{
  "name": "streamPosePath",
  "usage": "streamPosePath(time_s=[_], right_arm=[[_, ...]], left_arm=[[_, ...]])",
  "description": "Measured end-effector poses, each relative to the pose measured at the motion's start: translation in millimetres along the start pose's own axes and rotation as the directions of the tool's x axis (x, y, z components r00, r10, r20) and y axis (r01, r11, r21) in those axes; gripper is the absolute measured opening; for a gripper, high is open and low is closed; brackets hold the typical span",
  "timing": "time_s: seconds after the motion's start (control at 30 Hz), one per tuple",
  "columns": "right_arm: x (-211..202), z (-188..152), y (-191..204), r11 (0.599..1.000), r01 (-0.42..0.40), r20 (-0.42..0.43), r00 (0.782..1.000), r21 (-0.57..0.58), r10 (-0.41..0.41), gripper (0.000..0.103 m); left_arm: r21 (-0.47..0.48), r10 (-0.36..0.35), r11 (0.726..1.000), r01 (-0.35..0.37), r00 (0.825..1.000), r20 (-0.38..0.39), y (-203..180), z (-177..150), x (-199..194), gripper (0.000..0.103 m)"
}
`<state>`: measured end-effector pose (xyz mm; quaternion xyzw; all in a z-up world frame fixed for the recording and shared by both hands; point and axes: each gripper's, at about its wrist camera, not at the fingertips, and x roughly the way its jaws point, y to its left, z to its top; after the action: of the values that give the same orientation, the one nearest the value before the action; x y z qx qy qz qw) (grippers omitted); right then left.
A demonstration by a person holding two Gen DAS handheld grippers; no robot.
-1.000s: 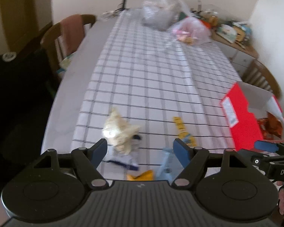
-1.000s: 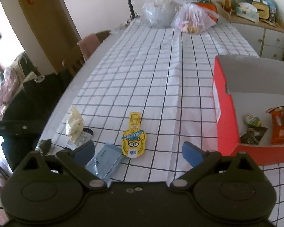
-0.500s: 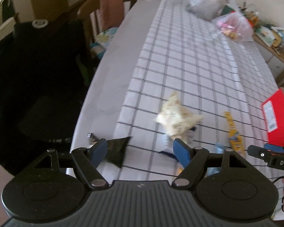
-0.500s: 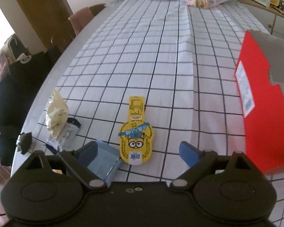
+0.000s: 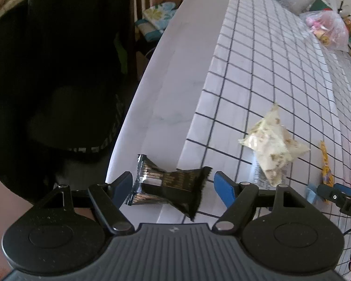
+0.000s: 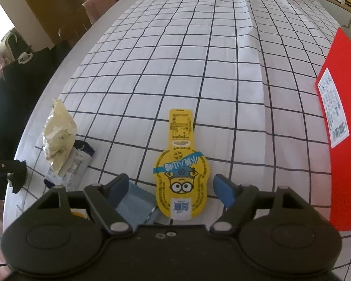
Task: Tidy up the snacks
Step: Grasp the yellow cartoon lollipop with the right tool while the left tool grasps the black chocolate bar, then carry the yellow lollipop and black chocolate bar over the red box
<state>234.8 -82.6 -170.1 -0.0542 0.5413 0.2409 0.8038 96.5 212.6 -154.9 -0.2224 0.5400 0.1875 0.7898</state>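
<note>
My left gripper point(image 5: 173, 185) is open, its jaws on either side of a black snack packet point(image 5: 170, 188) lying at the table's near left edge. A cream packet point(image 5: 272, 144) lies to its right on a white-and-navy packet point(image 5: 261, 175). My right gripper point(image 6: 169, 187) is open around the wide end of a yellow Minions packet point(image 6: 181, 164) lying flat on the checked cloth. A light blue packet point(image 6: 138, 201) lies under its left finger. The cream packet point(image 6: 58, 135) and black packet point(image 6: 17, 175) show at the left. The red box point(image 6: 344, 128) stands at the right.
Plastic bags point(image 5: 325, 27) of goods sit at the table's far end. A chair point(image 6: 98, 2) and a dark draped garment point(image 5: 58, 70) stand along the left side. The table edge point(image 5: 133, 117) runs just left of the black packet.
My left gripper swung left and came down around the black packet. My right gripper dropped lower and closer over the yellow packet; the box interior left its view.
</note>
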Motion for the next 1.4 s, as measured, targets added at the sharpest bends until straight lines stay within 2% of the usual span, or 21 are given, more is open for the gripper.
streamPosePath(time_s=[0.1,0.27,0.33,0.4,0.63,0.87,1.2,1.4], right_arm=[[2.2,1.4,0.2,1.0,0.012,0.004,1.0,-0.005,-0.012,0.078],[3.0,0.6,4.3,0.998,0.051,0.019,0.999,-0.029,-0.05,0.065],[2.5,-0.6,5.6,0.997,0.07,0.027,0.997,-0.039,-0.069,0.058],[1.7,-0.8,4.9,0.996,0.078,0.035,0.996,-0.037,-0.076,0.052],[-2.1,-4.0,1.4,0.998,0.068,0.048,0.997,-0.018,-0.067,0.051],[-17.0,-8.6,-3.6,0.998,0.053,0.07,0.996,0.017,-0.054,0.051],[-69.2,-18.1,-15.4,0.999,0.008,0.142,0.99,0.032,-0.013,0.051],[-105.9,-21.8,-28.4,0.999,0.005,0.184,0.983,0.047,-0.014,0.051]], left_arm=[[-0.012,-0.011,1.0,0.011,1.0,-0.014,3.9,0.3,5.5,0.076],[-0.008,-0.01,1.0,0.009,0.999,-0.034,-0.2,-4.0,9.4,0.075],[-0.003,0.002,1.0,-0.002,0.999,-0.04,-2.4,-6.8,12.0,0.068],[0.003,0.012,1.0,-0.012,0.999,-0.046,-4.9,-9.1,13.9,0.064],[-0.019,0.004,1.0,-0.005,0.999,-0.034,-2.7,-10.3,11.2,0.055],[-0.032,-0.025,0.999,0.024,0.999,-0.031,-0.9,-10.9,5.1,0.054],[0.012,-0.092,0.996,0.092,0.995,0.031,-21.3,-19.5,-40.4,0.054],[0.078,-0.139,0.988,0.133,0.987,0.077,-51.4,-24.9,-71.7,0.054]])
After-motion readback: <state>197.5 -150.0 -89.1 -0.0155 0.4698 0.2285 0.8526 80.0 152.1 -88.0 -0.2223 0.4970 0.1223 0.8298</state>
